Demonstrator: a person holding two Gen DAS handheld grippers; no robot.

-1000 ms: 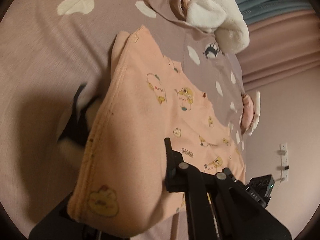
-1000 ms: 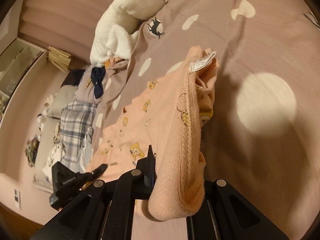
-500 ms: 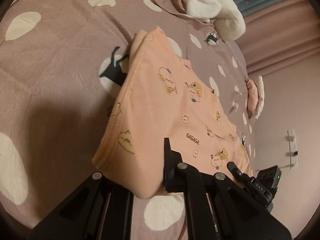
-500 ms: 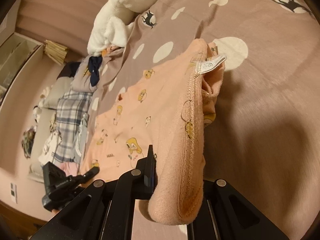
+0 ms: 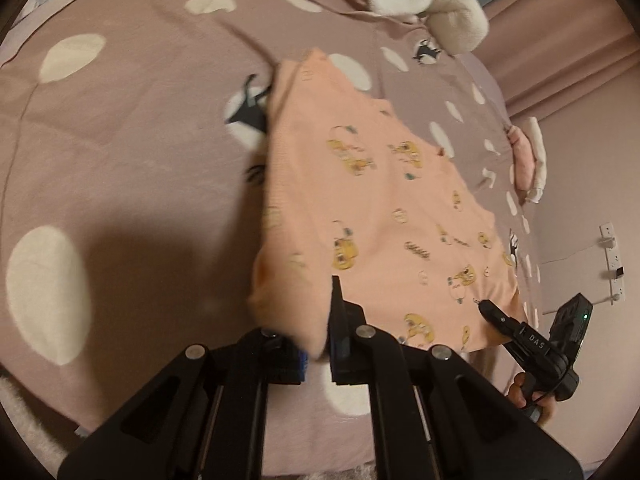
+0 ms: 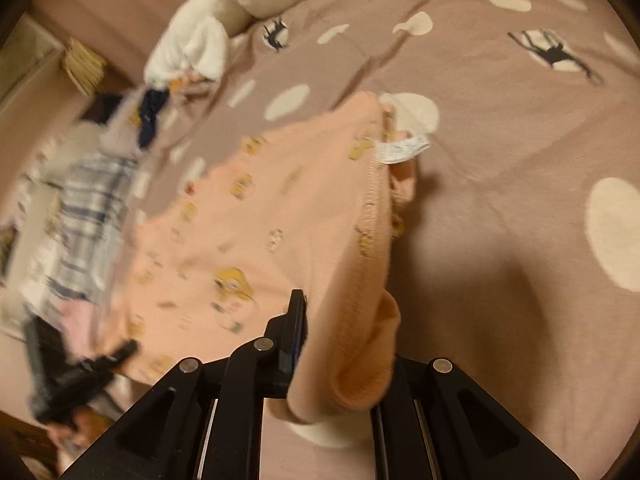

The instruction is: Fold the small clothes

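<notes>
Left gripper [image 5: 316, 344] and right gripper [image 6: 340, 356] each pinch a near corner of the peach garment [image 5: 360, 208], lifted off mid-bedspread [image 5: 120, 140], far end resting. Fold barely begun; plaid clothes [image 6: 84, 208] wait at the bed's edge.

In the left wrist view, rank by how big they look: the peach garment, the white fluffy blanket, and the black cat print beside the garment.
1. peach garment, by far the largest.
2. white fluffy blanket, though farther away and partly cut off.
3. black cat print, smallest.

Left gripper [image 5: 320, 344] pinches peach garment [image 5: 372, 200] over bedspread [image 5: 132, 152].
</notes>
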